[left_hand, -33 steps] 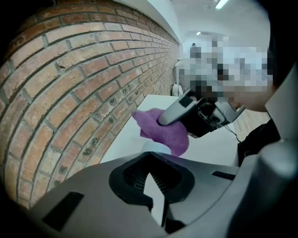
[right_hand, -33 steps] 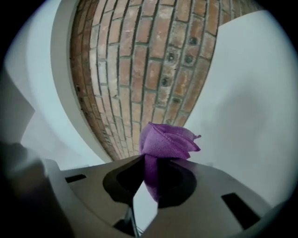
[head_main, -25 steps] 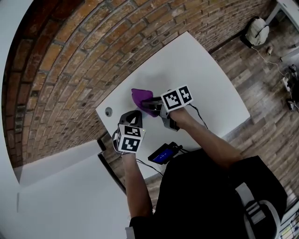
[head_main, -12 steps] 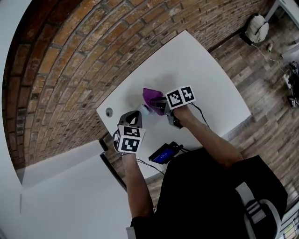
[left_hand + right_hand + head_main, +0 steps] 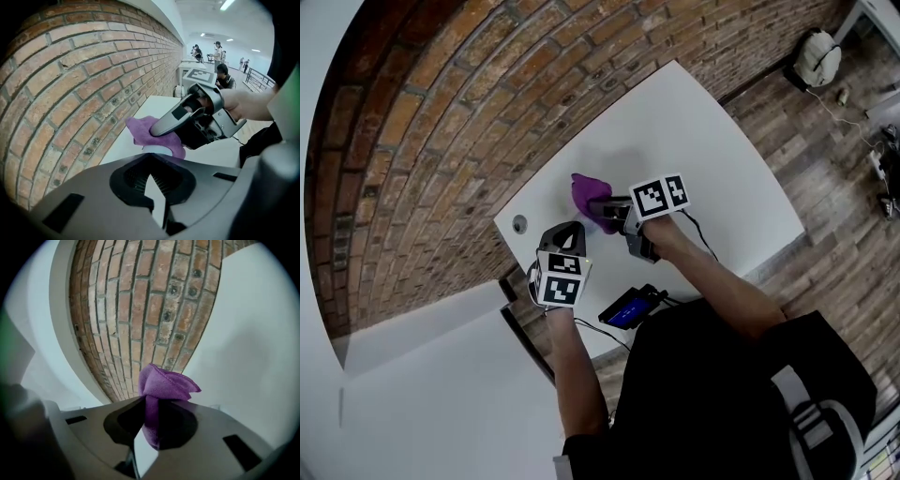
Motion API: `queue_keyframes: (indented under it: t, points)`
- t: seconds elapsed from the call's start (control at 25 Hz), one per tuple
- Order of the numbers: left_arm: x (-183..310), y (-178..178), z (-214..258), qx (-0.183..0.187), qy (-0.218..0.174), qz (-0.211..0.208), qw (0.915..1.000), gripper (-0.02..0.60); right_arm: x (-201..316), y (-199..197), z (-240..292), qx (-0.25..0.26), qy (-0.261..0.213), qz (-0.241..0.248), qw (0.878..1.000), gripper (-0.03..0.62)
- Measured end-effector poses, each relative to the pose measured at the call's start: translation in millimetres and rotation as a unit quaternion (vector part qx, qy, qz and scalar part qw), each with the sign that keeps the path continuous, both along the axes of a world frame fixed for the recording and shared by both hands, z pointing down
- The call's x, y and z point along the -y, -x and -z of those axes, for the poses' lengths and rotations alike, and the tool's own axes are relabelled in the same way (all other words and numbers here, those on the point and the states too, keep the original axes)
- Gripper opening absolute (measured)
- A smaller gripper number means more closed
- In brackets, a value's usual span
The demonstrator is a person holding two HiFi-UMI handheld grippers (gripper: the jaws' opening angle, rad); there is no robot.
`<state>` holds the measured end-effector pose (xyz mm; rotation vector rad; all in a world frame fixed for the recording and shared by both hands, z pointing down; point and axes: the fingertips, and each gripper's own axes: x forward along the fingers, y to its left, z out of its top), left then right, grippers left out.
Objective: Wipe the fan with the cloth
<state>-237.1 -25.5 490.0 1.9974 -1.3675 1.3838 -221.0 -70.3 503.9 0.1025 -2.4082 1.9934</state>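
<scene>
My right gripper [image 5: 598, 212] is shut on a bunched purple cloth [image 5: 585, 195] over the white table [image 5: 703, 141]; the cloth [image 5: 165, 386] sticks out past its jaws. In the left gripper view the cloth [image 5: 146, 132] lies draped on a small pale round thing [image 5: 157, 150], apparently the fan, mostly covered. My left gripper [image 5: 572, 232] stays near the table's left front edge, pointed steeply down, its jaws shut just short of that pale thing. I cannot tell whether it grips it.
A brick wall [image 5: 441, 141] runs along the table's far side. A round cable hole [image 5: 518, 223] sits in the table left of my left gripper. A black device with a blue screen [image 5: 628, 307] and its cable lie at the near edge. The floor is wood planks.
The right gripper carried the cloth to the right, then back to the left, ending close to where it began. The left gripper has not moved.
</scene>
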Motion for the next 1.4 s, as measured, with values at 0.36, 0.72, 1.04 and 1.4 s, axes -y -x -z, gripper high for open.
queue_keyframes:
  t: [0.36, 0.72, 1.04, 1.4]
  points:
    - [-2, -1, 0, -0.003, 0.005, 0.004, 1.0000, -0.002, -6, -19, -64, -0.074, 0.030, 0.017, 0.997, 0.061]
    - [-2, 0, 0, -0.006, 0.003, 0.008, 0.9999, -0.002, -39, -15, -62, -0.005, 0.158, 0.025, 0.987, 0.061]
    - [-2, 2, 0, -0.001, 0.002, 0.009, 1.0000, -0.002, -37, -2, -94, -0.079, 0.090, 0.030, 0.992, 0.061]
    - [-2, 1, 0, -0.011, -0.003, 0.015, 0.9998, -0.002, -8, -16, -122, -0.239, -0.097, 0.063, 0.964, 0.061]
